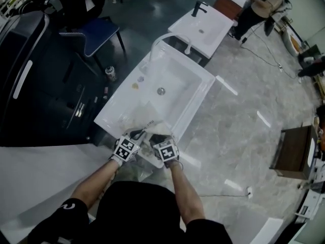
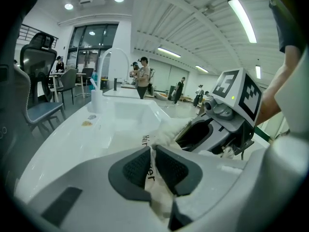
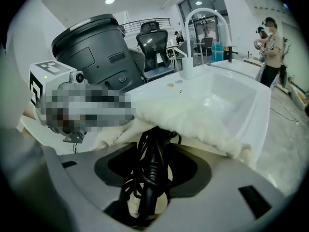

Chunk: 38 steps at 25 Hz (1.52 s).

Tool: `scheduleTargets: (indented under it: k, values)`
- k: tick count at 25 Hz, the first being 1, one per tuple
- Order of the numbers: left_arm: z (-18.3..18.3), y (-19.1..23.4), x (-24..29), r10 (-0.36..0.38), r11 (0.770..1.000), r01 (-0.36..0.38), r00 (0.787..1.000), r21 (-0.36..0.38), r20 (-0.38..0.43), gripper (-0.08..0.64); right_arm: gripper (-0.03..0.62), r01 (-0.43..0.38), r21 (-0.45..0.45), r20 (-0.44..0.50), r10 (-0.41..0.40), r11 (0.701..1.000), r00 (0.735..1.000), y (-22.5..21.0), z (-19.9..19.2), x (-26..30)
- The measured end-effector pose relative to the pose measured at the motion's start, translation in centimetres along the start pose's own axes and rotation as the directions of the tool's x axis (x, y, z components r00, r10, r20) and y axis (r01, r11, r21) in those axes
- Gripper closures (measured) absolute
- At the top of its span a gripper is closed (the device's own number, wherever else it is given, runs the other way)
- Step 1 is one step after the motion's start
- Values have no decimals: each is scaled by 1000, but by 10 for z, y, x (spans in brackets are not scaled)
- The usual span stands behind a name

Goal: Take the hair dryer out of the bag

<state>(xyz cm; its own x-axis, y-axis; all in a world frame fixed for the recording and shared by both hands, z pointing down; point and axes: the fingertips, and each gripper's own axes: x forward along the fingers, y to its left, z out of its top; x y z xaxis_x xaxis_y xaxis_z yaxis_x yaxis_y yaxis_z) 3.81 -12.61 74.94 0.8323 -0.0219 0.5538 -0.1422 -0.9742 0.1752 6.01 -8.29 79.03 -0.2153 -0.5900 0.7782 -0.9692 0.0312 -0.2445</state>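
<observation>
At the near end of the white sink counter (image 1: 114, 118) I hold a cream cloth bag (image 1: 146, 159) between both grippers. My left gripper (image 1: 136, 137) is shut on the bag's printed edge (image 2: 150, 178), with the fabric pinched between its pads. The bag's dark mouth (image 2: 195, 132) gapes beside it, and my right gripper reaches into it, its marker cube (image 2: 237, 93) above the opening. In the right gripper view, the black hair dryer with its coiled cord (image 3: 150, 175) stands between the jaws of my right gripper (image 3: 152, 163). They are closed on it, just outside the fluffy bag rim (image 3: 193, 120).
A deep sink basin (image 1: 170, 88) with a curved white faucet (image 1: 158, 40) lies beyond the bag. A second sink unit (image 1: 203, 29) stands farther back. A large black machine (image 1: 30, 85) and an office chair (image 1: 99, 32) are at the left; people stand far behind (image 1: 259, 4).
</observation>
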Motion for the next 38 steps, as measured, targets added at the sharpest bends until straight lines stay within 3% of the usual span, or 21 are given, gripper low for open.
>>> scheduleTargets:
  k: [12,16,20,26,33,38]
  values:
    - [-1,-13,22,80,997,-77,990,30,-118,521,396,10,-10,26,-10,1000,1000,-12,-11,-61]
    - [-3,-18,32,67,997,-62,989,37,-131,520,396,-19,-13,7,19,1000,1000,-14,-33,-77]
    - [-5,-24,40,52,998,-47,988,35,-149,522,394,-24,-14,48,25,1000,999,-24,-47,-87]
    - [-2,-24,43,31,999,-32,988,-3,-152,522,388,-37,-56,9,37,998,999,-25,-63,-81]
    - [-6,-26,45,-14,999,9,990,-31,-138,525,379,9,-113,-97,-20,994,995,-26,-88,-61]
    - [-7,-25,45,-33,999,28,990,-40,-138,526,344,47,-129,-79,-58,990,995,-25,-73,-46]
